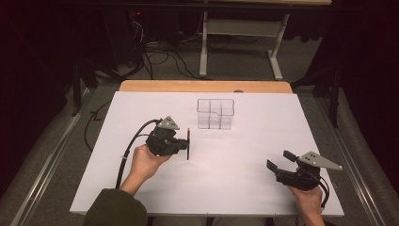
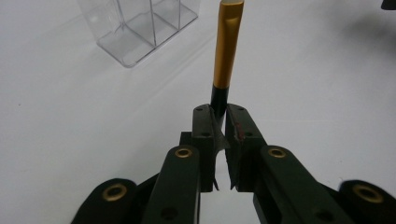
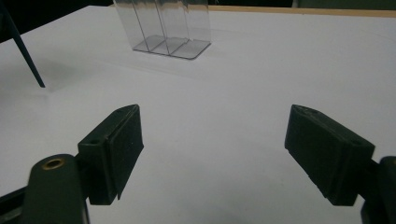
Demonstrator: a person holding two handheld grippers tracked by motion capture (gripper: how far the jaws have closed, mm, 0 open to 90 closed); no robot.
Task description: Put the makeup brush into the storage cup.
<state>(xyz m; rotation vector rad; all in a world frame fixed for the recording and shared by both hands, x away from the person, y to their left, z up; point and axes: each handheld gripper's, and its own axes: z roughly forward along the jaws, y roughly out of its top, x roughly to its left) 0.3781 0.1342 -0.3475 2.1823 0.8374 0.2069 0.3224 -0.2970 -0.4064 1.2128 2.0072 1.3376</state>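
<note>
Pen (image 2: 227,46) clamped in left gripper (image 1: 187,143), right gripper (image 1: 278,160) agape, bare table (image 1: 254,141) between, organizer (image 1: 215,113) well apart.

A lab or recording room is showing here: a white sheet (image 1: 263,188) is covering a wooden table (image 1: 205,86), dark curtains are hanging around it, cables (image 1: 162,59) are trailing over grey carpet (image 1: 244,59), and a white metal stand (image 1: 240,29) is standing behind the table.
</note>
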